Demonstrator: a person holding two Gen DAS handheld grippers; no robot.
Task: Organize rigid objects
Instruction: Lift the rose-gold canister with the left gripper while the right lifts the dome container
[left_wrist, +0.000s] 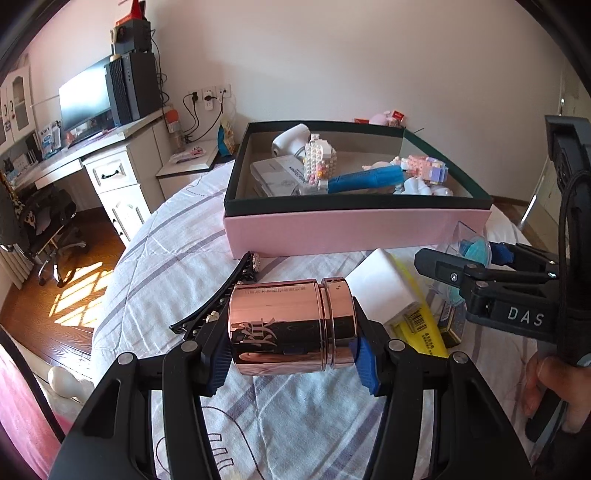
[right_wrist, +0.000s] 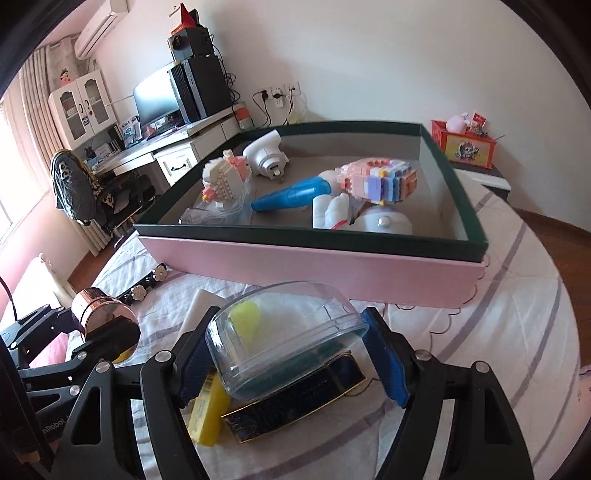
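A: What is the biggest thing ahead of the hand-held grippers?

B: The bed (left_wrist: 177, 258), covered in a striped sheet. On it, beyond both grippers, sits the pink box (right_wrist: 314, 266) with a dark rim, holding a blue tube (right_wrist: 291, 194), block toys and a white plug.

A: And nearer?

B: The left hand-held gripper (left_wrist: 291, 350) is clamped on a copper-coloured tin (left_wrist: 291, 328), lying on its side, one blue pad on each end. Just beyond the tin, on its left, lies a black hair clip (left_wrist: 218, 306); to its right a white block (left_wrist: 384, 291) and a yellow packet (left_wrist: 421, 317).

A: The right one?

B: The right hand-held gripper (right_wrist: 291, 354) has a clear plastic case (right_wrist: 284, 339) between its blue pads, both pads touching its sides. Under the case lies a dark gold-edged box (right_wrist: 295, 402). A hand (left_wrist: 554, 391) grips that gripper's handle.
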